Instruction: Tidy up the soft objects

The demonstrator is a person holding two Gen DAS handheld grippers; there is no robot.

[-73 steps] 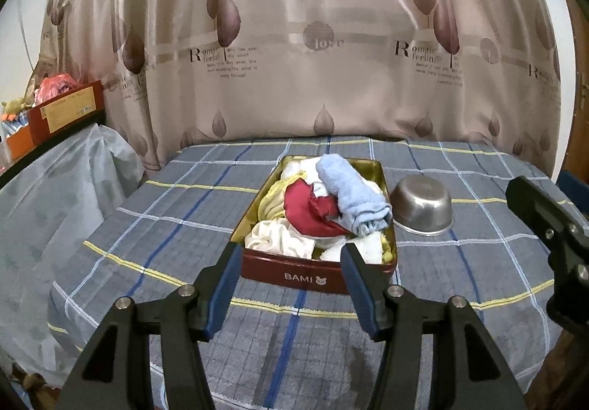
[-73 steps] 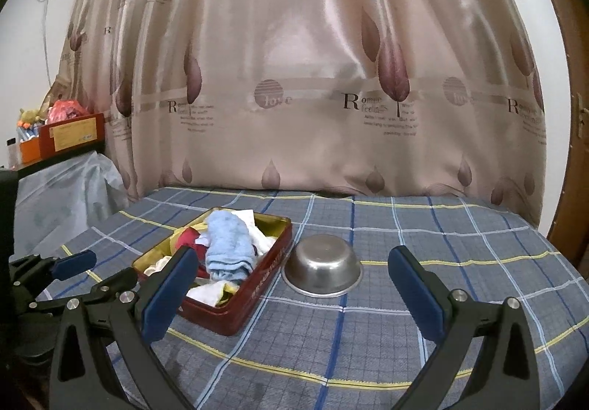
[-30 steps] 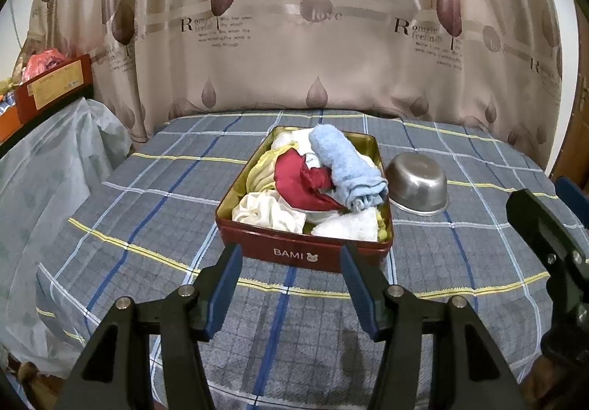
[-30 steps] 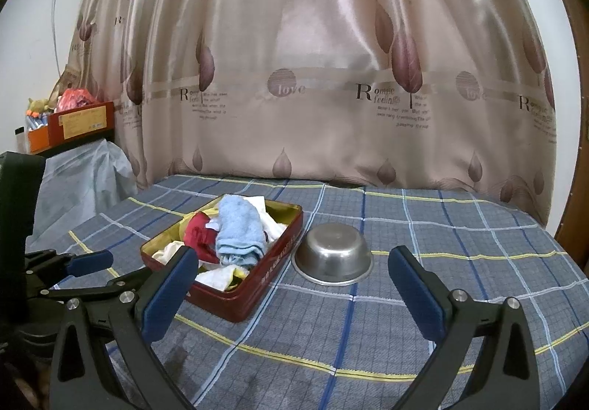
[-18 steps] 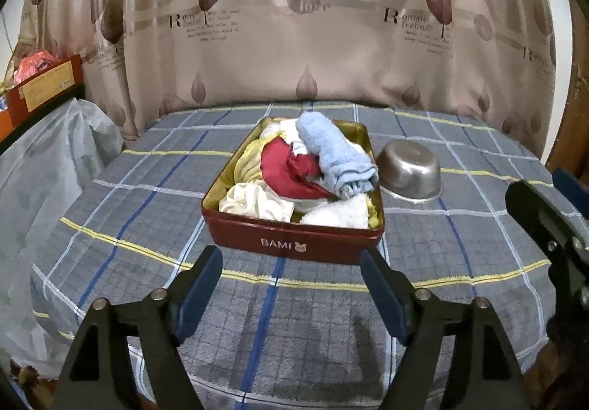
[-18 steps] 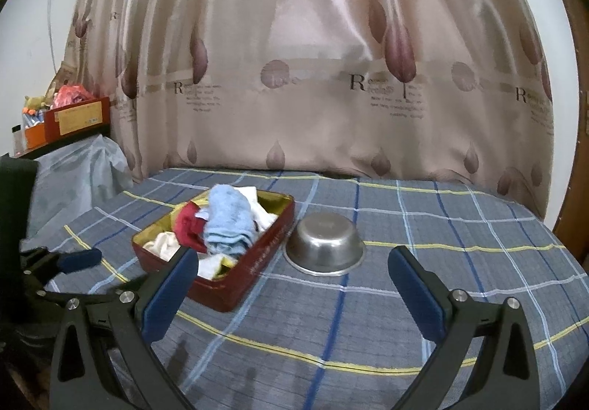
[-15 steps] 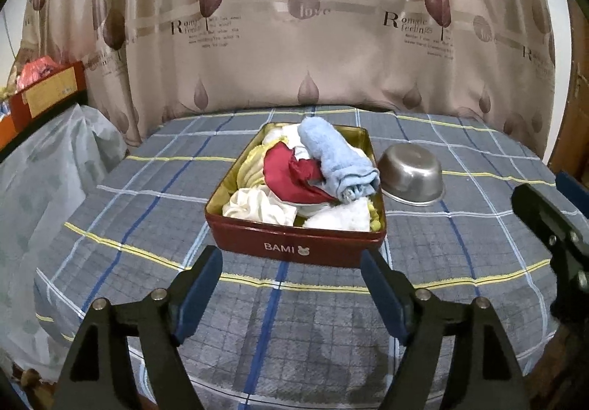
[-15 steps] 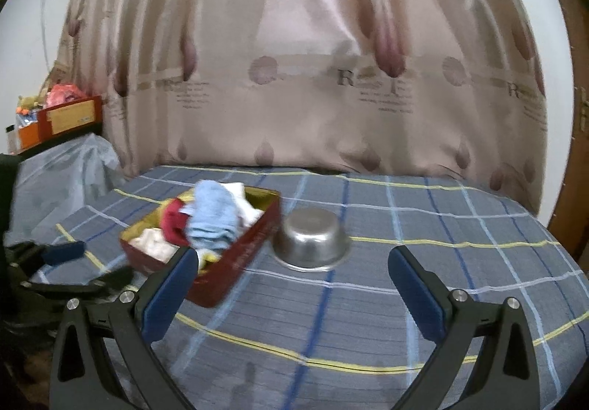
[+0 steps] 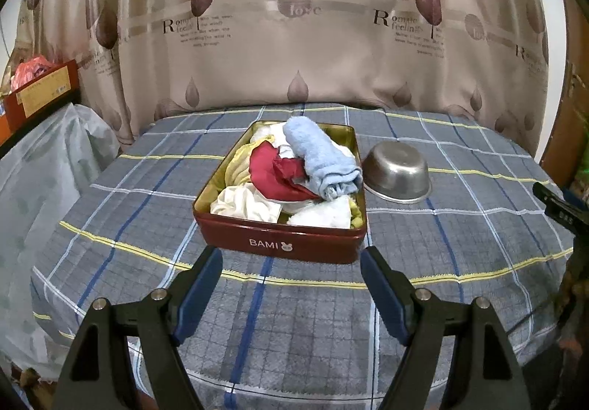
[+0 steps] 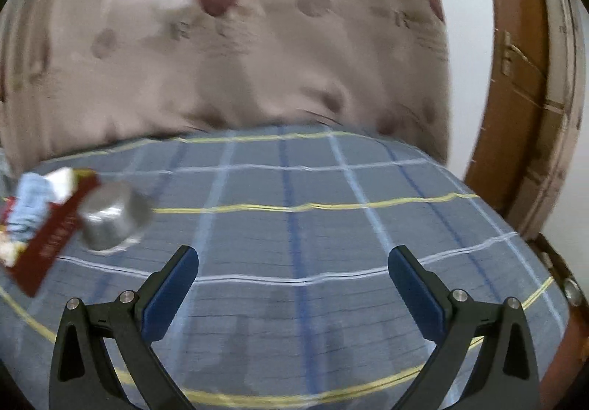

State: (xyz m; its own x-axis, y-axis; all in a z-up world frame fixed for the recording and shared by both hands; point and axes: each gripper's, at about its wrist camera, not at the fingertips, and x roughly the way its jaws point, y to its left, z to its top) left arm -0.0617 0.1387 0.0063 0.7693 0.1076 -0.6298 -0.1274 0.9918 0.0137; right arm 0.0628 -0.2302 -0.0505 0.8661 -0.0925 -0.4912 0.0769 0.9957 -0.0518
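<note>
Soft cloths [image 9: 294, 170], including a rolled blue towel [image 9: 320, 156], are lying heaped in a red tin [image 9: 279, 240] on the plaid-covered counter [image 9: 147, 196]. A steel bowl [image 9: 397, 170] is sitting upside down just beside the tin. The left hand-held gripper [image 9: 292, 262] is hovering before the tin, its jaws having just been opening, nothing between them. The right hand-held gripper [image 10: 293, 262] is gaping empty over bare plaid.

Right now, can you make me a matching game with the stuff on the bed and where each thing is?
Things:
1. blue rolled towel
2. steel bowl
3. red cloth
4. left tongs

Places or states:
A. upside down beside the tin
B. open, holding nothing
C. on top of the pile
D. crumpled in the middle of the tin

Pairs: 1-C, 2-A, 3-D, 4-B
</note>
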